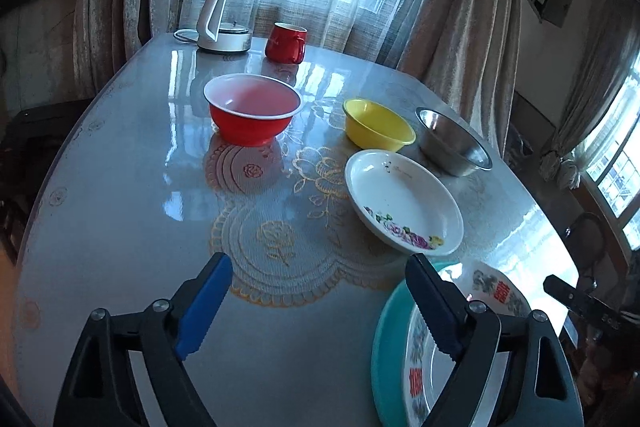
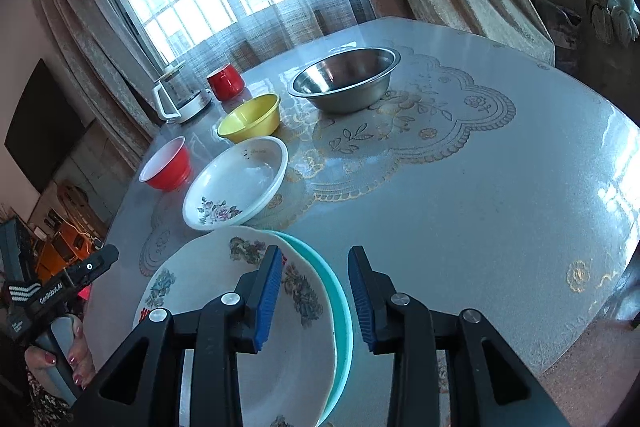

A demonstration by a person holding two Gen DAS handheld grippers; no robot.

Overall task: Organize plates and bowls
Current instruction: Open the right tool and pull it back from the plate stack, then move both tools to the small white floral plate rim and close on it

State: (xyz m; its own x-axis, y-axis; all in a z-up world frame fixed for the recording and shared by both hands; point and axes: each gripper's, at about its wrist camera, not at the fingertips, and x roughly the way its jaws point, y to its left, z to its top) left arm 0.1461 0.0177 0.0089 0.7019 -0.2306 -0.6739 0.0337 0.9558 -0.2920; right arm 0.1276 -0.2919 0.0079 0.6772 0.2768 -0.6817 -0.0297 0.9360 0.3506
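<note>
A patterned white plate lies stacked on a teal plate at the table's near edge; the stack also shows in the left wrist view. A white floral dish, a yellow bowl, a steel bowl and a red bowl stand further back. My right gripper is open, its jaws either side of the stacked plates' right rims. My left gripper is open and empty, left of the stack.
A glass kettle and a red mug stand at the table's far edge by the curtained window. The round table has a glossy cover over lace. The left gripper's body shows in the right wrist view.
</note>
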